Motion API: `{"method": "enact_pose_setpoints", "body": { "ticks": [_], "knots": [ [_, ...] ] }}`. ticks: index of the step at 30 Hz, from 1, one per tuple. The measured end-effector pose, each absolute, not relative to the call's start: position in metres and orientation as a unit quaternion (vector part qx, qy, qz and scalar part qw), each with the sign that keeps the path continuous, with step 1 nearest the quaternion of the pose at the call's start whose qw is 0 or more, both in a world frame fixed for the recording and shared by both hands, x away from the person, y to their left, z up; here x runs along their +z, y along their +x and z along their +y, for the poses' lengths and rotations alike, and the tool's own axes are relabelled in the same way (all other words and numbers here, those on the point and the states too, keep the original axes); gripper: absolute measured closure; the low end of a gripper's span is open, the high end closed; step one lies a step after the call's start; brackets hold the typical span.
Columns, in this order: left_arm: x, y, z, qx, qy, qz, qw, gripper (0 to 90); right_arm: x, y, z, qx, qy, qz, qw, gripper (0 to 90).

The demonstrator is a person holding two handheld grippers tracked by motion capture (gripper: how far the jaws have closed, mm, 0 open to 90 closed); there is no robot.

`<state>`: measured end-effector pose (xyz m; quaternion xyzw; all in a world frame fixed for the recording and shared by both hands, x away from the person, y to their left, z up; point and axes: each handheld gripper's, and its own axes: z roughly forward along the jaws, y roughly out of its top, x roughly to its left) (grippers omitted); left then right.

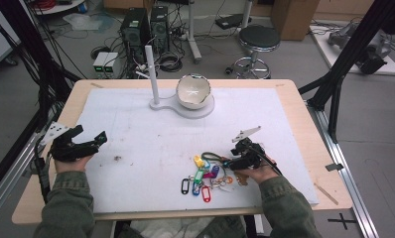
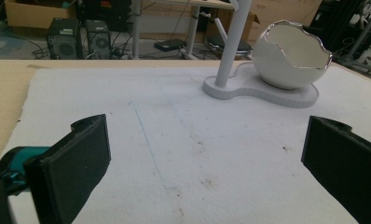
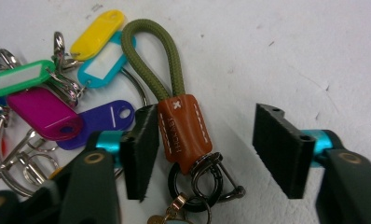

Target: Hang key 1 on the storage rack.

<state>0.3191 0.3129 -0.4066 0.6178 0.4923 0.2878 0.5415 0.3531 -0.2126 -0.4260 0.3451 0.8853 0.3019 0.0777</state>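
while the left gripper [image 1: 89,144] rests wide open at the left edge of the frame, the right gripper [image 3: 204,151] reaches into the lower middle, its half-open jaws around the brown keychain [image 3: 183,133], one touching it.

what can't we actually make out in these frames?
- Right gripper view: stamped word on the brown leather tab is too blurred to read; the gold charm is cut by the bottom edge.
- High view: right tongs jaws too small; key tags overlap, count unclear.
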Motion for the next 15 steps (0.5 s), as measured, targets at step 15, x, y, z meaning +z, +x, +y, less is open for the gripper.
{"method": "enact_pose_setpoints", "body": {
  "ticks": [15],
  "knots": [
    [-0.4062,0.3184,0.3129,0.290,0.615,0.493,0.542,1.7,-0.4235,0.3478,-0.2086,0.292,0.333,0.893,0.084,73.2]
  ]
}}
